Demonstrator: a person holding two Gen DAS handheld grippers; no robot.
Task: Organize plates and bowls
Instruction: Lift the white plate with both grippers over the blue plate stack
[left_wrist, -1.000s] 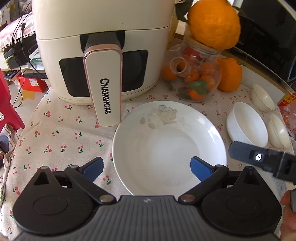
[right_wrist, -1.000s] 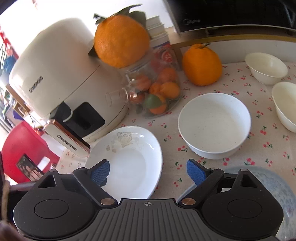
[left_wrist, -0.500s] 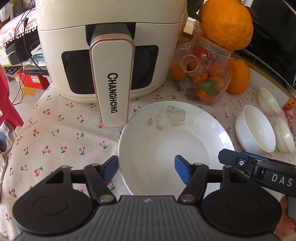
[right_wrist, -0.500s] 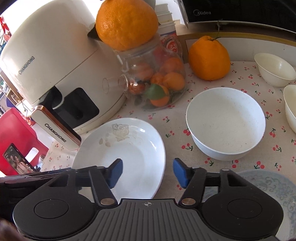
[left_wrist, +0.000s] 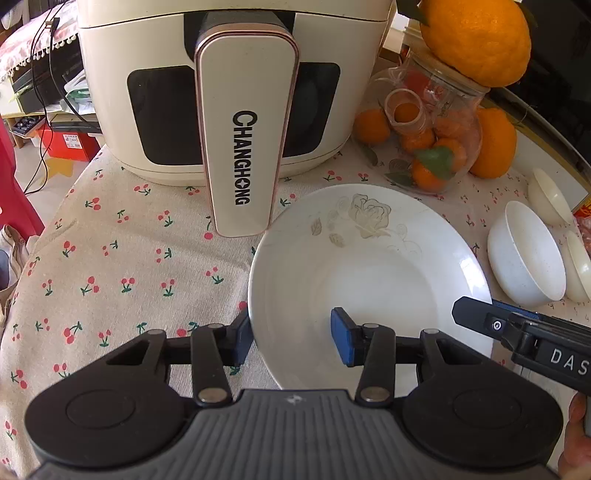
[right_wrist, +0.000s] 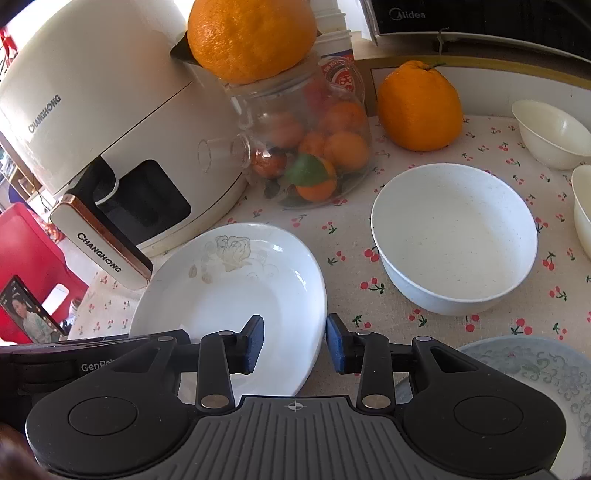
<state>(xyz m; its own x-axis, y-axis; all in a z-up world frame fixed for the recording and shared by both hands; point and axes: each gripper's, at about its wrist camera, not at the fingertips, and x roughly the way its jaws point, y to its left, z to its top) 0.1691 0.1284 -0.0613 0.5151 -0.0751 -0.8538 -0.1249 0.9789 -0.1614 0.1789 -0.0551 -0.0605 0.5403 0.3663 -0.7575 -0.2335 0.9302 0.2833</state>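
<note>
White and shiny, the plate (left_wrist: 369, 280) with a pale flower on it lies on the counter (left_wrist: 122, 258), just in front of the cream air fryer (left_wrist: 236, 88). The left gripper (left_wrist: 291, 338) has its fingers (left_wrist: 340, 341) partly closed, one on each side of the plate's near left edge. I cannot tell if they are squeezing it. The right gripper (right_wrist: 294, 344) has its fingers (right_wrist: 335, 343) the same way at the plate's (right_wrist: 236, 295) right edge, and I cannot tell there either.

The left view shows the fryer's handle from the front, and the right gripper coming in from the right side. It also shows a small orange (left_wrist: 372, 125) beside the glass jar (left_wrist: 432, 140). The right view shows the fryer (right_wrist: 96, 99) from the side, a second plate with a grey-blue pattern (right_wrist: 543, 369) at the lower right, and a phone screen (right_wrist: 26, 310) at the far left.

There are two plates. There are three bowls: one big white bowl (right_wrist: 454, 236) and two smaller cream bowls (right_wrist: 550, 133) behind and beside it. There are two big oranges: one on top of the jar (right_wrist: 251, 37) and one on the counter (right_wrist: 419, 107). The jar (right_wrist: 310, 147) has more small oranges inside.
</note>
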